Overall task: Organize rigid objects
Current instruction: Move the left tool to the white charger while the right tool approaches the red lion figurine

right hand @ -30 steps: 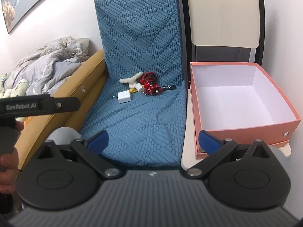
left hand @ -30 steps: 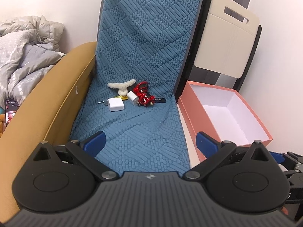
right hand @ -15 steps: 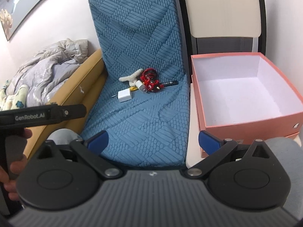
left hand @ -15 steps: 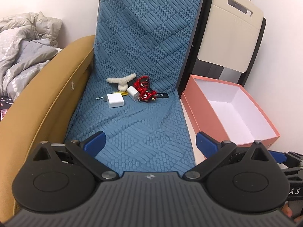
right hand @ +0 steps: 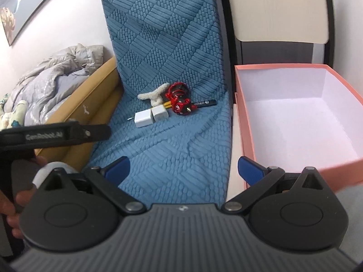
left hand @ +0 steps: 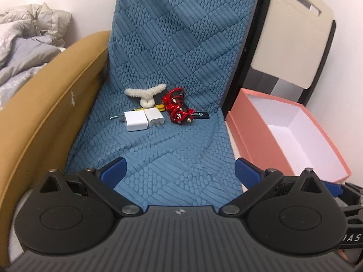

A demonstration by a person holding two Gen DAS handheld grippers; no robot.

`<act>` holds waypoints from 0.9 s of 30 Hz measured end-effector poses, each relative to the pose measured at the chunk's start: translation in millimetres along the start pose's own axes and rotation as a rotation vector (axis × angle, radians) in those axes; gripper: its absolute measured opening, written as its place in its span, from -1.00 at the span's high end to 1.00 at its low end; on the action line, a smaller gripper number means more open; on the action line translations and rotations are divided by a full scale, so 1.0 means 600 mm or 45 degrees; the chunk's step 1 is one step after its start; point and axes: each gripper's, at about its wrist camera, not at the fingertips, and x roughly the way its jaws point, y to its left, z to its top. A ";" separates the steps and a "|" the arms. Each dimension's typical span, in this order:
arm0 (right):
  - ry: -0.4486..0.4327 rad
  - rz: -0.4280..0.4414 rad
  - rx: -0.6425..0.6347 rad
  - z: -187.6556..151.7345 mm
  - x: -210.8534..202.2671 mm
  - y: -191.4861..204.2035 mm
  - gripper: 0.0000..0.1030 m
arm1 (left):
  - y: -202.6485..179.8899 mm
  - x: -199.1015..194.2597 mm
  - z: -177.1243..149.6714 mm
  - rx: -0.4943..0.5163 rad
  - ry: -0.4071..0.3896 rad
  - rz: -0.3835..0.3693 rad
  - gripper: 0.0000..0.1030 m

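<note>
A small pile lies at the back of the blue textured cloth (left hand: 163,149): two white chargers (left hand: 136,121) (right hand: 143,118), a red trinket (left hand: 178,107) (right hand: 179,100), a black pen (right hand: 203,103), a yellow pencil partly hidden, and a fluffy white piece (left hand: 145,94) (right hand: 154,95). An open pink box (left hand: 292,131) (right hand: 297,122), empty and white inside, stands to the right of the cloth. My left gripper (left hand: 179,170) is open and empty, well short of the pile. My right gripper (right hand: 183,170) is open and empty, over the cloth's near edge beside the box.
A tan curved bed rail (left hand: 52,104) borders the cloth on the left, with a grey quilt (right hand: 52,79) behind it. A cream and black folding chair (left hand: 292,31) leans against the wall behind the box. The left tool's handle (right hand: 54,133) crosses the right wrist view.
Both grippers have moved forward toward the pile and box, which appear larger. The left view has swung slightly left-to-centre. Both pairs of jaws stay open.
</note>
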 end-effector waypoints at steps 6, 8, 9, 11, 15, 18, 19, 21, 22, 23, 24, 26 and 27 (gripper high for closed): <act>0.000 0.031 -0.039 0.017 0.063 0.002 -1.00 | 0.021 0.073 0.008 0.001 0.018 0.034 -0.99; -0.001 0.046 -0.060 0.024 0.088 0.004 -1.00 | 0.035 0.102 0.010 -0.022 0.041 0.048 -0.99; 0.007 0.052 -0.066 0.027 0.100 0.005 -0.96 | 0.042 0.113 0.011 -0.036 0.051 0.056 -0.99; 0.028 0.075 -0.083 0.034 0.126 0.006 -0.87 | 0.058 0.133 0.015 -0.056 0.066 0.059 -0.99; 0.043 0.064 -0.119 0.043 0.171 0.008 -0.76 | 0.084 0.172 0.026 -0.091 0.078 0.073 -0.97; 0.059 0.059 -0.144 0.051 0.199 0.007 -0.42 | 0.098 0.197 0.034 -0.118 0.081 0.089 -0.97; 0.054 0.060 -0.153 0.055 0.208 0.006 -0.42 | 0.103 0.206 0.038 -0.127 0.078 0.095 -0.97; 0.044 0.059 -0.167 0.064 0.223 0.006 -0.40 | 0.111 0.223 0.046 -0.141 0.074 0.100 -0.97; 0.039 0.069 -0.172 0.069 0.231 0.005 -0.39 | 0.114 0.232 0.050 -0.145 0.071 0.106 -0.97; 0.038 0.077 -0.176 0.076 0.241 0.004 -0.39 | 0.118 0.244 0.054 -0.146 0.075 0.111 -0.96; 0.039 0.087 -0.181 0.082 0.250 0.004 -0.39 | 0.121 0.253 0.058 -0.145 0.077 0.114 -0.96; 0.026 0.097 -0.221 0.092 0.270 0.007 -0.39 | 0.126 0.271 0.066 -0.148 0.067 0.126 -0.96; 0.017 0.091 -0.242 0.096 0.281 0.009 -0.39 | 0.128 0.280 0.070 -0.150 0.065 0.136 -0.96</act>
